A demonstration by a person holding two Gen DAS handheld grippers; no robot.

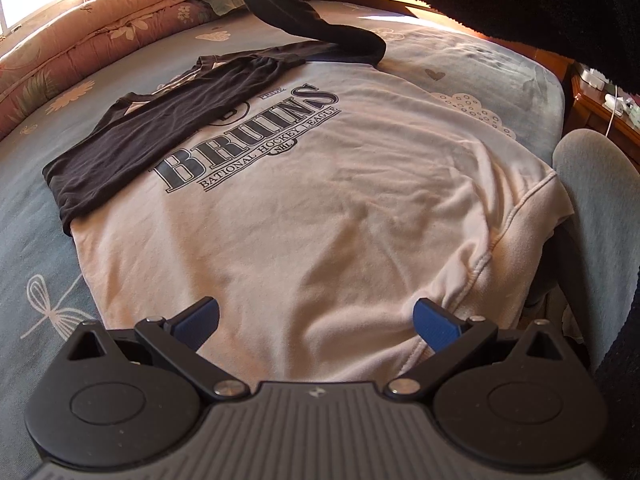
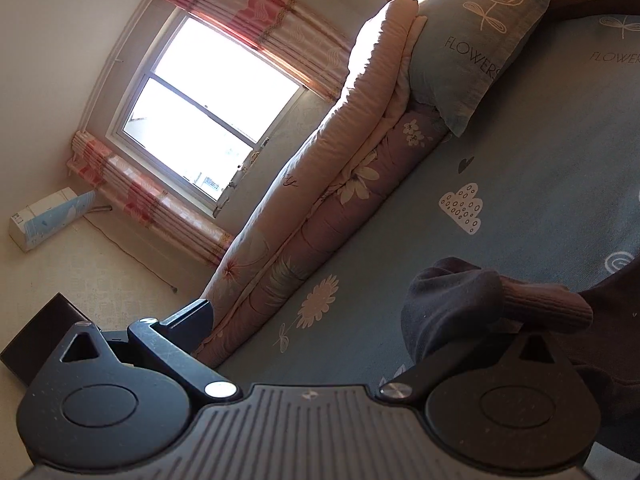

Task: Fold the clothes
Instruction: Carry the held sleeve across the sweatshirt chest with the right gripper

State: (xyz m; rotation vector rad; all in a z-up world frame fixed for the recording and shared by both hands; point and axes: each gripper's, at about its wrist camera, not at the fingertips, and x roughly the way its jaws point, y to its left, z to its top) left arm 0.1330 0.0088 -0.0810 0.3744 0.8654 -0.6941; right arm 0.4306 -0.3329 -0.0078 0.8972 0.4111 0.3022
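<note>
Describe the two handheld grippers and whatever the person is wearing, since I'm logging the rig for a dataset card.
Both the left gripper and right gripper share one build: ribbed grey body, black round-hubbed linkages with silver pivot screws. The left one's fingers carry blue textured pads. The person wears a fuzzy black sleeve and grey trousers.

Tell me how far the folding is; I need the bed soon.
Done: one dark sleeve lies folded across the sweatshirt. In hand: the other sleeve hangs lifted from the right tongs. Left: laying it across, then folding the body; left tongs hover open at the hem.
</note>
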